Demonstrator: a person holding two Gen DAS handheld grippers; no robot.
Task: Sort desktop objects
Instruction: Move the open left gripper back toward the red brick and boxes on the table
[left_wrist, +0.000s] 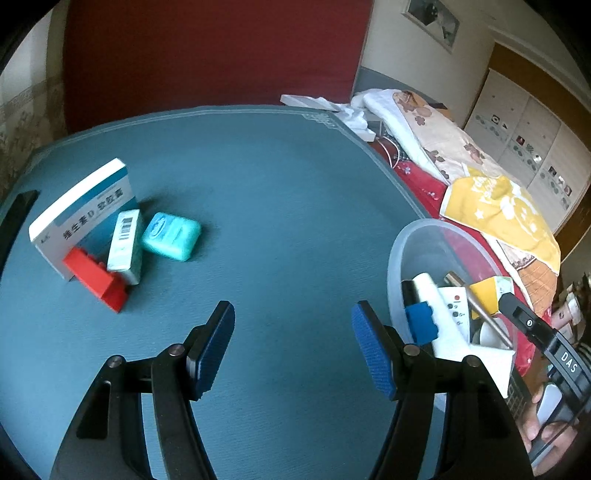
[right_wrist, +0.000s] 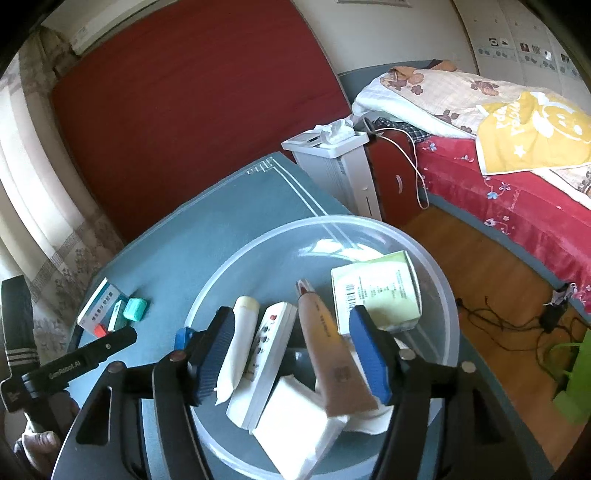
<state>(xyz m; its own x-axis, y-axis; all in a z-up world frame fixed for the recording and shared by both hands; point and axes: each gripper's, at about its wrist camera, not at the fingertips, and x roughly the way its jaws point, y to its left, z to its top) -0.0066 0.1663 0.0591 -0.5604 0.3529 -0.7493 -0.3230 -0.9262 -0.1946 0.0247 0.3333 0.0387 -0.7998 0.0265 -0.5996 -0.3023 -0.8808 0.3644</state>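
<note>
We hold both tongs wide and empty, right tongs (right_wrist: 291, 350) over the clear tub (right_wrist: 439, 280) of sorted items, left tongs (left_wrist: 293, 343) facing the unsorted boxes (left_wrist: 85, 214) at ten o'clock on the bench (left_wrist: 277, 184), likely next.

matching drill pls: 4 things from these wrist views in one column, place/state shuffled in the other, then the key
1. teal case
2. remote control
3. red block
4. left gripper

A. lying in the clear basin
B. open, nothing between its pads
C. on the mat, against the big white and blue box
D. on the mat, right of the small barcode box

Pairs: 1-D, 2-A, 3-C, 4-B
</note>
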